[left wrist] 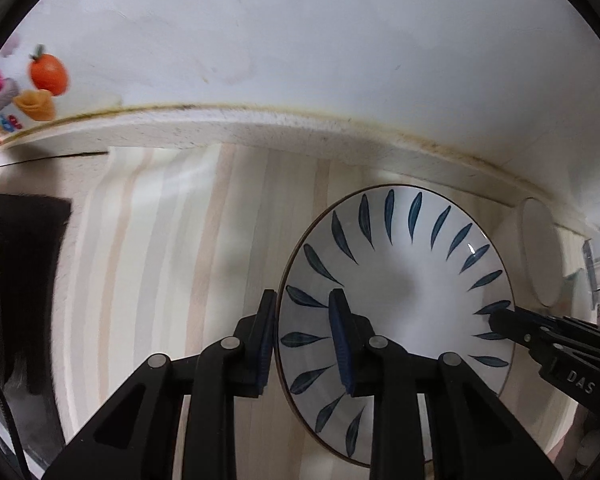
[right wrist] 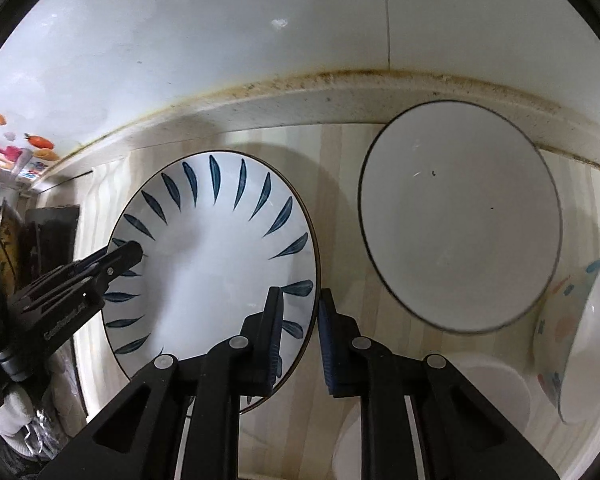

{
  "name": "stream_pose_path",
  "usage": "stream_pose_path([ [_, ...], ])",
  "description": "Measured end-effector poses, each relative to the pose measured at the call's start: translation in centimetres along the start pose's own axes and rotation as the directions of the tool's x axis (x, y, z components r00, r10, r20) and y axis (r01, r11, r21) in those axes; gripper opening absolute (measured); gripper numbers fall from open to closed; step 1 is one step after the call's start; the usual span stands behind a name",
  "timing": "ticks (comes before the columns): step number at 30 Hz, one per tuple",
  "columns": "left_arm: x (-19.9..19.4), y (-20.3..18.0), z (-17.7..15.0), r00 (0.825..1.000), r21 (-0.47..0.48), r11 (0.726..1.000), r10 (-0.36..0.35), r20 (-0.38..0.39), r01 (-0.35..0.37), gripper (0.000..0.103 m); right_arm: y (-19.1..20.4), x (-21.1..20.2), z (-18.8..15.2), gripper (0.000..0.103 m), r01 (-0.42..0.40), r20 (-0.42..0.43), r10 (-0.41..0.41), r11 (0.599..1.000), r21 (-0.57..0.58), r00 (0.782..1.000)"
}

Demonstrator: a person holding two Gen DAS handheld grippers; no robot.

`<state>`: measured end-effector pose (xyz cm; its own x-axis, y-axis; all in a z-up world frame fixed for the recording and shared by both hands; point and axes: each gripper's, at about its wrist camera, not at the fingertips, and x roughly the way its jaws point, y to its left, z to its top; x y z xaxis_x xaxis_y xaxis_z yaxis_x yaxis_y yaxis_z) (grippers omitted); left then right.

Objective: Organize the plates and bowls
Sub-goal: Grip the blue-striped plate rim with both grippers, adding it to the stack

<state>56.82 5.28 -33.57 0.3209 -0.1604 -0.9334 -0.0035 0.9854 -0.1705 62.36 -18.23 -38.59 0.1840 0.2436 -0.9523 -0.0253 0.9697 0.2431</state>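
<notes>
Pale striped wood-grain tabletop (left wrist: 172,248) bordered at rear by speckled stone ledge (left wrist: 260,128) with yellowed, stained seam against white wall (left wrist: 320,32); wall carries orange fruit sticker (left wrist: 48,72) plus further coloured stickers at far left; dark fuzzy cloth (left wrist: 20,280) at tabletop's left edge.

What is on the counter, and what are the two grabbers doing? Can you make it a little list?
surface: pale striped wooden counter against a white wall
main dish: white plate with blue leaf marks
left gripper: open, fingers either side of the plate's left rim
right gripper: open, fingers either side of the plate's right rim
beside plate: plain white bowl with dark rim, to its right
far right: white bowl with coloured patches, tilted
near edge: small white round container, partly hidden
</notes>
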Motion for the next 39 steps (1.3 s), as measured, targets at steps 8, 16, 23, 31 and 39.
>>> stream_pose_path([
  [8,-8.2,-1.2,-3.1,0.995,0.027,0.999,-0.042,0.089,0.039,0.024,1.0,-6.5,-3.9,0.019,-0.026,0.073,0.027,1.0,-0.012,0.997],
  [16,-13.6,-4.5,-8.7,0.99,0.097,0.993,-0.08,0.117,0.068,0.024,0.9,-12.2,-11.4,0.019,-0.021,0.114,0.021,1.0,0.003,0.993],
  [23,-14.0,-6.2,-14.0,0.99,0.135,0.986,-0.108,0.087,0.096,0.024,-1.6,-13.8,-18.4,0.019,-0.024,0.102,0.018,0.998,0.055,0.995],
  [31,-10.4,-6.9,-19.2,0.996,0.159,0.983,-0.091,-0.004,0.091,0.024,-4.1,-11.3,-24.1,0.019,-0.02,0.053,0.015,0.995,0.095,0.998],
  [39,-6.5,-8.0,-21.6,0.997,0.203,0.978,-0.03,-0.067,0.043,0.024,-5.9,-8.0,-26.3,0.019,0.007,0.013,-0.008,0.994,0.109,1.0],
])
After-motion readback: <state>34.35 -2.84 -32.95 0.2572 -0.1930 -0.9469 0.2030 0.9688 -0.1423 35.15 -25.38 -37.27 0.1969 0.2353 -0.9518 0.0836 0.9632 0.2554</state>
